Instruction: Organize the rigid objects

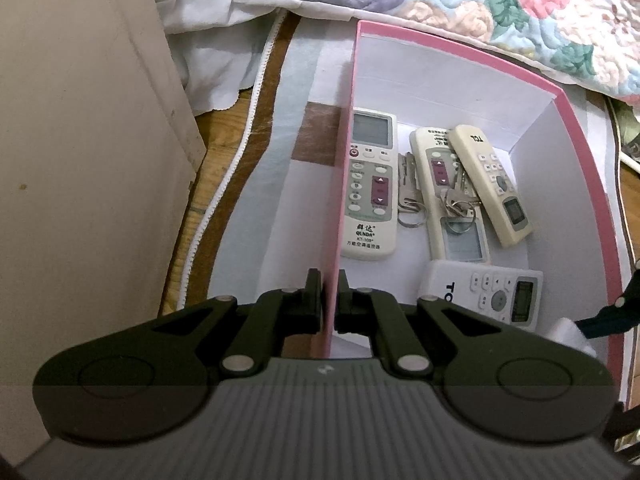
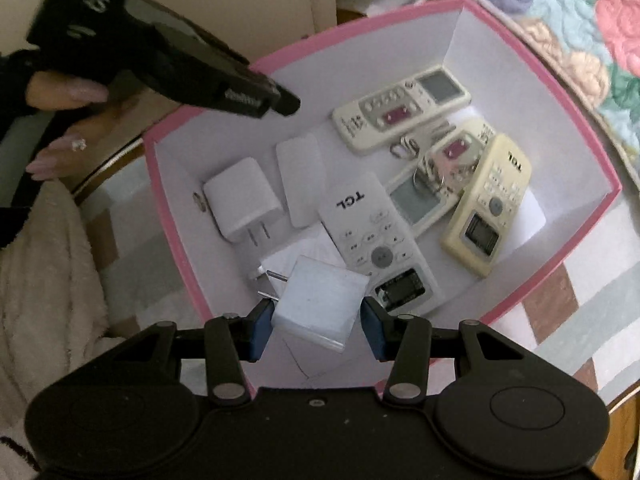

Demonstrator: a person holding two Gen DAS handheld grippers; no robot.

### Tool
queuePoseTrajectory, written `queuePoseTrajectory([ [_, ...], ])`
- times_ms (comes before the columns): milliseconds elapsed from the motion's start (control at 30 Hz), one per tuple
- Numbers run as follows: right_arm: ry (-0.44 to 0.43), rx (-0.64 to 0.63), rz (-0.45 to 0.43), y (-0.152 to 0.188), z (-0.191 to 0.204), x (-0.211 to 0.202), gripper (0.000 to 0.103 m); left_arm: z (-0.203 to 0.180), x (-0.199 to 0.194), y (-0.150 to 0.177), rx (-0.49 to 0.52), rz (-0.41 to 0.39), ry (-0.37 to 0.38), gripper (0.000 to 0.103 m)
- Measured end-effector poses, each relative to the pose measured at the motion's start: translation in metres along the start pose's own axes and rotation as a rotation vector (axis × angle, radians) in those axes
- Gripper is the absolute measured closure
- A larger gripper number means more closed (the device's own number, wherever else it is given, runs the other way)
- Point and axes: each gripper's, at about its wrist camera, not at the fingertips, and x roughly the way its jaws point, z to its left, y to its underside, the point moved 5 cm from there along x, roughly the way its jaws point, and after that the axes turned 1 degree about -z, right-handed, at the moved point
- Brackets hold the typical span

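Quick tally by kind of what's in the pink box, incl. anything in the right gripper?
Remote controls: 4
Wall chargers: 2, one between the right gripper fingers
Key bunches: 2
Flat white slab: 1
Total: 9

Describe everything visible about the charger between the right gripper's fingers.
The charger is a white, boxy plastic wall plug with rounded edges. Two metal prongs stick out toward the upper left. It sits tilted between the right gripper's blue pads, above the floor of the pink box; whether the pads touch it is unclear. It overlaps the TCL remote's lower end.
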Motion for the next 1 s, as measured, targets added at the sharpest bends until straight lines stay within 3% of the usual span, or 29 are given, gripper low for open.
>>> queuePoseTrajectory([
  [300,0.025,0.009,0.059,0.008,0.0,0.016,0.05,0.001,0.0,0.0,-0.008,0.003,0.008,0.098],
  [400,0.01,0.033,0.04,0.008,-0.001,0.013,0.038,0.002,0.0,0.0,-0.007,0.004,0.007,0.098],
  [533,0.015,0.095,-0.04,0.012,-0.01,-0.002,0.037,0.001,0.0,0.0,-0.006,0.005,0.003,0.098],
  [833,-0.008,0.345,-0.317,0.038,-0.03,-0.052,0.037,-0.003,0.001,0.001,0.006,0.006,-0.027,0.098],
  [1000,-0.055,0.417,-0.406,0.056,-0.026,-0.064,0.037,-0.005,-0.001,0.002,-0.001,0.016,-0.05,0.098],
])
